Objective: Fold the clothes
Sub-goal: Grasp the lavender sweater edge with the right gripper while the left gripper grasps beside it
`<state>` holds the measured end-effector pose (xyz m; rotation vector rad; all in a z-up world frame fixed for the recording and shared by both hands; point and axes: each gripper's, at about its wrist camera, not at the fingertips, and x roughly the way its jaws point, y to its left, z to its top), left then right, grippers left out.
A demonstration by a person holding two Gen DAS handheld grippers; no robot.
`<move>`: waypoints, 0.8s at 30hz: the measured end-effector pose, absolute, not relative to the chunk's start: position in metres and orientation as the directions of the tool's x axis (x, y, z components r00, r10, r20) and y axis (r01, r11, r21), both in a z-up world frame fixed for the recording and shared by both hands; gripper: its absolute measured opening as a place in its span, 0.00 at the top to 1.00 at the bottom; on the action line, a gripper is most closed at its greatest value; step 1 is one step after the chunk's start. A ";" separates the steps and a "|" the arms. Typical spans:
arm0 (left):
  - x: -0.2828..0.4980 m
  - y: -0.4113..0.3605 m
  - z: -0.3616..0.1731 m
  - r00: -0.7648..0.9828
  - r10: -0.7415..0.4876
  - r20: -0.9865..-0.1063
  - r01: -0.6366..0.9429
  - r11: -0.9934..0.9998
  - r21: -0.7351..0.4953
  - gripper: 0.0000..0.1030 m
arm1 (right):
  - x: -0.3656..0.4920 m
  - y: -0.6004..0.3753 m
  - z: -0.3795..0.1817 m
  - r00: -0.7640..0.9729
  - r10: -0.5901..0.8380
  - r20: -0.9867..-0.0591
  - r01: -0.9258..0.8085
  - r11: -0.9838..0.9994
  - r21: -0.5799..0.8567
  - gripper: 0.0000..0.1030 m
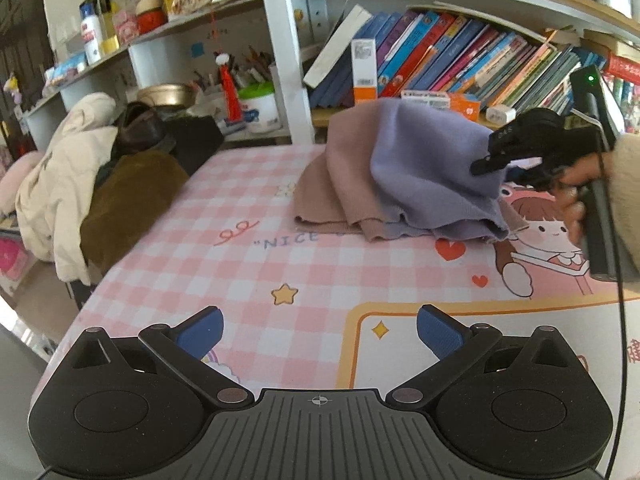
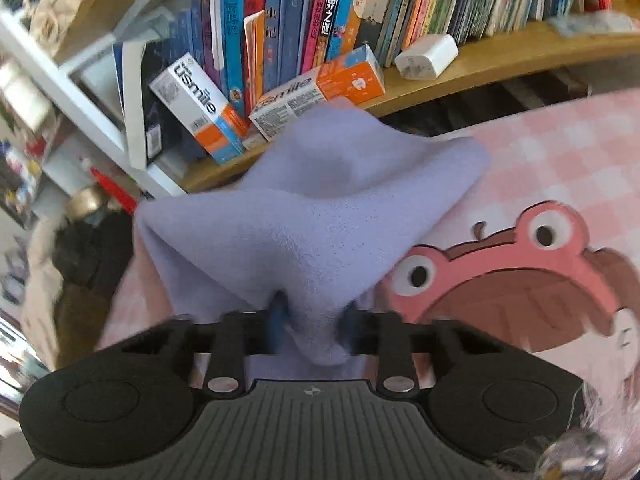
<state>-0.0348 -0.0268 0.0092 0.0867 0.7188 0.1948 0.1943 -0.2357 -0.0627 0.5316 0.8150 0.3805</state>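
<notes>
Pinching a bunched corner of the lavender cloth (image 2: 320, 220) between its blue pads, the right gripper (image 2: 314, 320) holds that corner lifted off the pink checked table cover (image 1: 248, 264), in front of the bookshelf (image 2: 500, 60). The rest of the cloth drapes down over a tan garment (image 1: 332, 184) that lies crumpled on the cover. Near the table's front edge, the left gripper (image 1: 320, 334) hangs above bare cover, its fingers spread wide with nothing between them.
</notes>
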 end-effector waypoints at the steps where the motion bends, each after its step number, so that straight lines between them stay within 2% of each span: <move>1: -0.035 -0.028 0.010 0.743 0.202 -0.638 -0.138 0.979 0.149 0.00 | 0.191 -0.236 -0.059 0.641 0.523 -0.562 -0.122 0.792 0.598 0.87; 7: -0.024 -0.043 0.004 0.754 0.159 -0.637 -0.066 0.984 0.167 0.00 | 0.129 -0.233 -0.031 0.555 0.721 -0.416 -0.234 0.615 0.753 0.89; 9: -0.021 -0.053 0.004 0.768 0.126 -0.628 -0.020 0.985 0.173 0.00 | 0.106 -0.234 -0.030 0.506 0.776 -0.376 -0.216 0.536 0.816 0.89; 15: -0.011 -0.097 -0.002 0.803 -0.007 -0.596 0.183 0.954 0.236 0.00 | 0.051 -0.244 -0.022 0.456 0.838 -0.300 -0.168 0.411 0.896 0.89; 18: -0.007 -0.111 -0.009 0.808 -0.014 -0.589 0.227 0.930 0.289 0.00 | 0.032 -0.252 -0.015 0.453 0.839 -0.302 -0.182 0.419 0.890 0.89; 20: -0.003 -0.113 -0.011 0.809 0.001 -0.588 0.216 0.929 0.299 0.09 | 0.024 -0.260 -0.015 0.466 0.824 -0.321 -0.164 0.437 0.884 0.89; 22: 0.001 -0.111 -0.012 0.805 0.014 -0.593 0.201 0.934 0.295 0.36 | 0.021 -0.268 -0.020 0.480 0.804 -0.352 -0.122 0.458 0.880 0.86; 23: 0.002 -0.109 -0.013 0.801 0.014 -0.598 0.199 0.937 0.289 0.45 | 0.019 -0.273 -0.023 0.489 0.791 -0.368 -0.093 0.467 0.880 0.80; 24: 0.003 -0.106 -0.012 0.799 0.005 -0.601 0.205 0.938 0.281 0.61 | 0.017 -0.279 -0.027 0.499 0.778 -0.382 -0.062 0.472 0.879 0.74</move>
